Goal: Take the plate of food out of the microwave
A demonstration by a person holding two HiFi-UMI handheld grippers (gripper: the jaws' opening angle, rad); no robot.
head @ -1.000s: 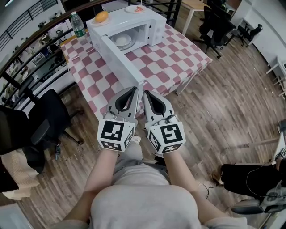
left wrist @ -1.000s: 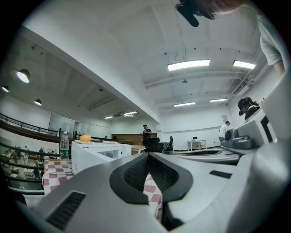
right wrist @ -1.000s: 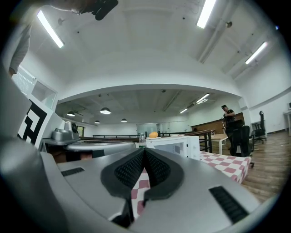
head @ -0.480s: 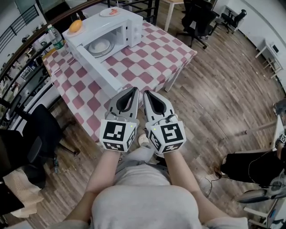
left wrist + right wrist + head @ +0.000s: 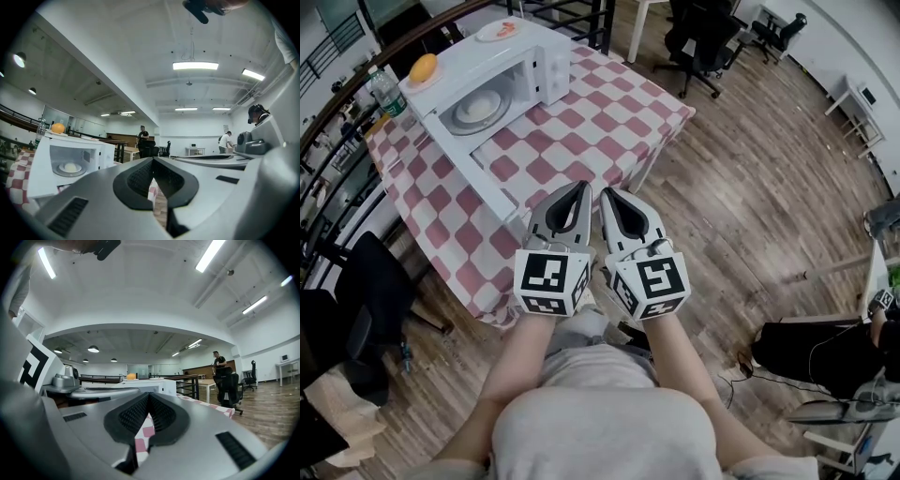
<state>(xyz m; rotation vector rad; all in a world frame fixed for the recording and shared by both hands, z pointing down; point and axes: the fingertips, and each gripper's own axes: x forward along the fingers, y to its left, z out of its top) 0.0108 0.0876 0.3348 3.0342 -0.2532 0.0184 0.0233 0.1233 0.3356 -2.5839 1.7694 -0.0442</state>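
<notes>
The white microwave (image 5: 492, 80) stands on the checkered table (image 5: 581, 127) with its door (image 5: 473, 164) swung open. Inside lies a plate of pale food (image 5: 475, 108), also seen through the opening in the left gripper view as the plate of food (image 5: 70, 167). My left gripper (image 5: 583, 187) and right gripper (image 5: 604, 194) are held side by side in front of my body, short of the table's near corner and well away from the microwave. Both are shut with nothing between the jaws.
An orange (image 5: 423, 67) and a small plate (image 5: 499, 31) sit on top of the microwave, with a water bottle (image 5: 384, 91) beside it. Black office chairs (image 5: 698, 37) stand beyond the table and another chair (image 5: 375, 281) at the left. A railing (image 5: 328, 169) runs behind.
The table and microwave have slid left and slightly up in the head view, as my viewpoint shifted. Both grippers keep the same pose, shut and side by side.
</notes>
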